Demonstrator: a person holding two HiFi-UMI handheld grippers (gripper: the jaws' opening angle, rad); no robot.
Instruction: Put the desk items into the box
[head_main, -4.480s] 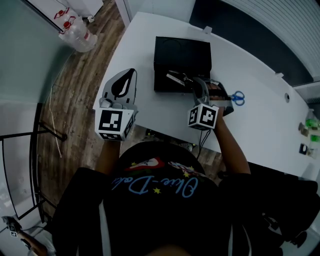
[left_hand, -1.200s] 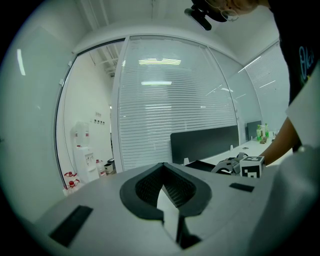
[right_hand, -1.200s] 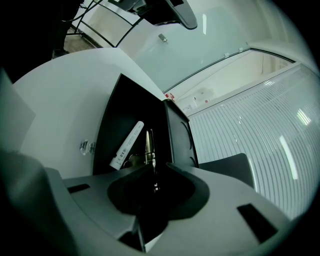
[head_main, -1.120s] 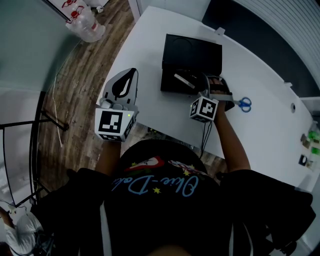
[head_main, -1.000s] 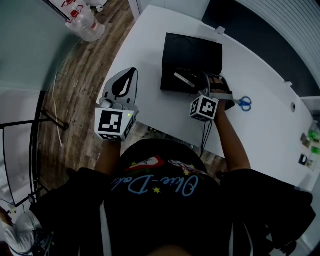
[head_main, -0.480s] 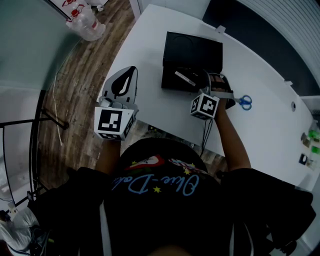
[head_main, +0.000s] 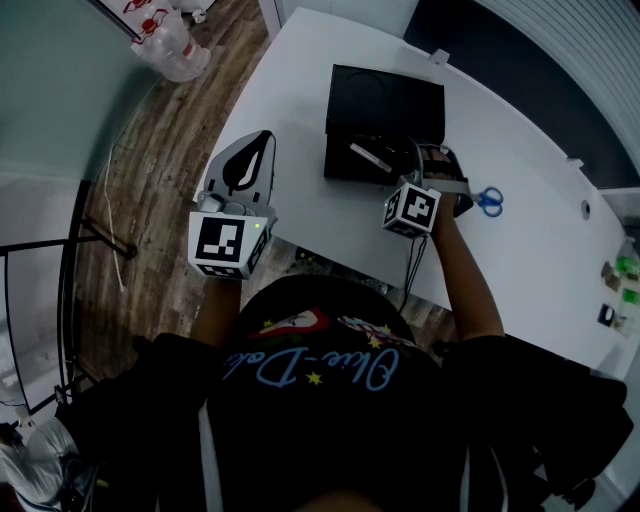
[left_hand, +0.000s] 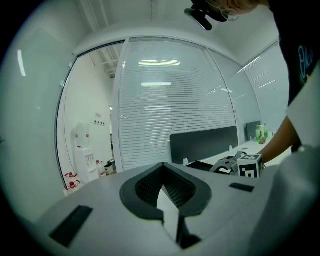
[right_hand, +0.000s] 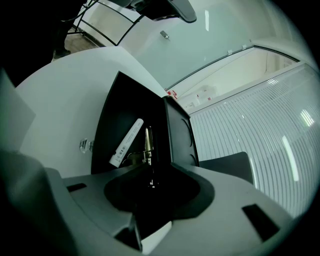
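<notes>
The black box (head_main: 340, 120) sits open on the white desk (head_main: 520, 260). A white tube (head_main: 362, 157) and a metal-tipped item (right_hand: 148, 142) are already lying in its tray.

The right gripper (head_main: 428, 165) hangs over the tray's near right corner, angled down into it. Its jaws have just been opening and now stand apart. The metal-tipped piece shows in the gap, but the pads aren't pinching it, so I'd guess that's a drop-off.

The blue-handled scissors (head_main: 489, 201) lie on the desk just right of that gripper, probably next to go in.

The left gripper (head_main: 258, 150) is parked off the desk's left edge, out of the way, with its jaws closed on nothing.
</notes>
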